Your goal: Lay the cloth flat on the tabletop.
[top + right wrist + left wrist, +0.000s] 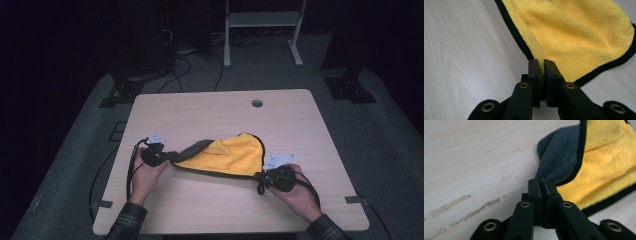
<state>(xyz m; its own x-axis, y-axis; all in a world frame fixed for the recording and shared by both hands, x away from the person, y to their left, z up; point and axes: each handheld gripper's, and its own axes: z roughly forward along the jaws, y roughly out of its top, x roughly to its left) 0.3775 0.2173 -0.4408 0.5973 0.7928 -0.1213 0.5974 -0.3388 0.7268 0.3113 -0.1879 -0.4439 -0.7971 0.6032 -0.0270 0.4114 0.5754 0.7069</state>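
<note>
Both claws, left gripper (541, 181) and right gripper (541, 61), pinch cloth (235, 154) corners; thin bites, so a sharp tug could slip one free.

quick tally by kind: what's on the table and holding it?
Cloth, yellow one side, grey the other, black edging: 1
Grippers, each shut on a cloth corner: 2, left gripper and right gripper
Hands: 2, left hand and right hand
Table: 1
Total: 6
</note>
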